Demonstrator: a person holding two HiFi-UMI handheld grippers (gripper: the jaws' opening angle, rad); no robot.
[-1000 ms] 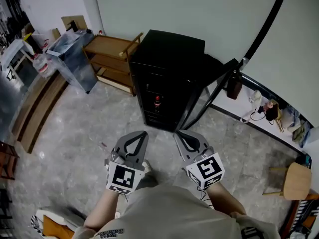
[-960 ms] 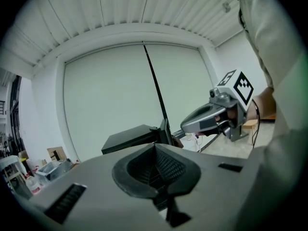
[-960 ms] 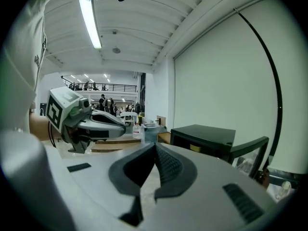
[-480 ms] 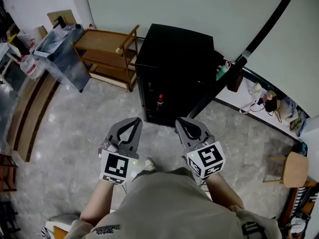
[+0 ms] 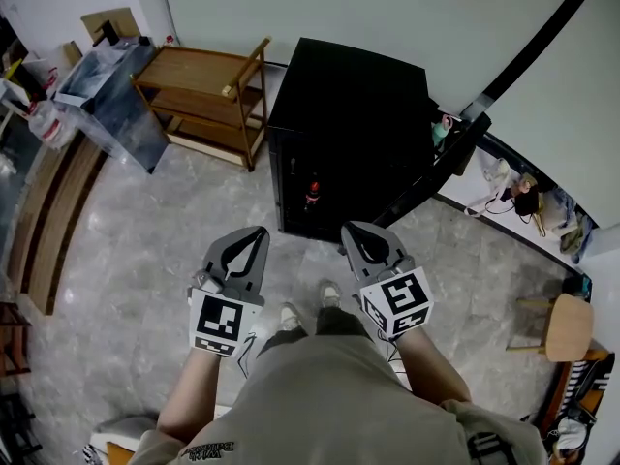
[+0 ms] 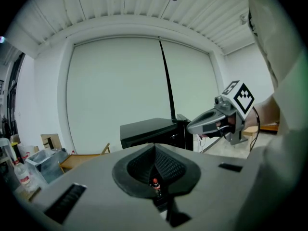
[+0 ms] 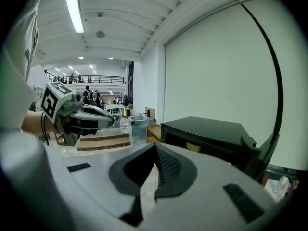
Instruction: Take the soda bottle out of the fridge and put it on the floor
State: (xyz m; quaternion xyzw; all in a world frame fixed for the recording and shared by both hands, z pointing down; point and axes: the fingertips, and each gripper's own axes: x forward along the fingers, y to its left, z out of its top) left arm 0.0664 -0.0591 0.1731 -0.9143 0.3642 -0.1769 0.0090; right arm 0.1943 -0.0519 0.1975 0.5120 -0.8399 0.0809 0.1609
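A black fridge [image 5: 349,134] stands against the wall ahead of me. The soda bottle [image 5: 312,194], dark with a red cap and label, stands upright inside and shows through the fridge's front. My left gripper [image 5: 256,232] and right gripper [image 5: 351,229] are side by side above the floor, a short way in front of the fridge and pointing at it. Both are shut with nothing held. In the left gripper view the bottle [image 6: 155,183] appears small below the closed left gripper [image 6: 155,147], with the fridge [image 6: 151,131] beyond. The right gripper view shows the shut right gripper [image 7: 155,147] and the fridge [image 7: 207,136].
A wooden shelf cart [image 5: 208,90] stands left of the fridge, with a clear plastic bin [image 5: 102,95] beyond it. A black pole [image 5: 513,66] leans diagonally at the right, over a low ledge with clutter [image 5: 504,197]. A wooden stool [image 5: 567,337] sits far right. The floor is grey marble tile [image 5: 145,250].
The fridge has grown nearer in the head view as the person walked up to it. Both grippers have advanced toward it together, jaws staying shut.
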